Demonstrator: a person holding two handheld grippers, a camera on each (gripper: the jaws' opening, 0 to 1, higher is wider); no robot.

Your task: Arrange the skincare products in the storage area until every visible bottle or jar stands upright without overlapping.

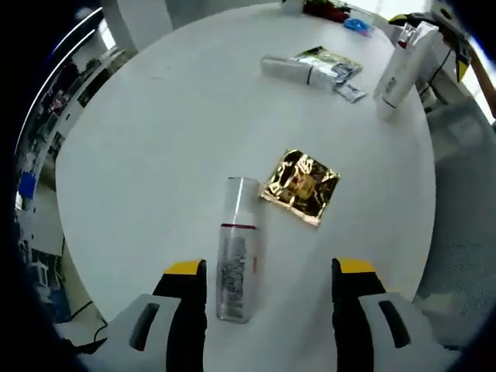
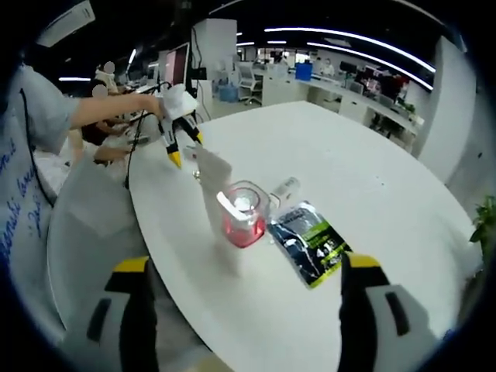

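A round white table (image 1: 155, 139) is sitting in an open-plan office with desks and ceiling strip lights. In the left gripper view, the left gripper (image 1: 270, 291) is hovering with jaws spread wide and gripping nothing; a clear spray bottle (image 1: 236, 248) is lying flat between them near the table's edge, just beside a gold foil sachet (image 1: 301, 186). A white tube (image 1: 403, 66) is standing upright toward the far edge, near a lying tube (image 1: 288, 68) and a green-black sachet (image 1: 329, 62). In the right gripper view, the right gripper (image 2: 246, 298) is also gaping, holding nothing, facing a pink-based clear bottle (image 2: 244, 213).
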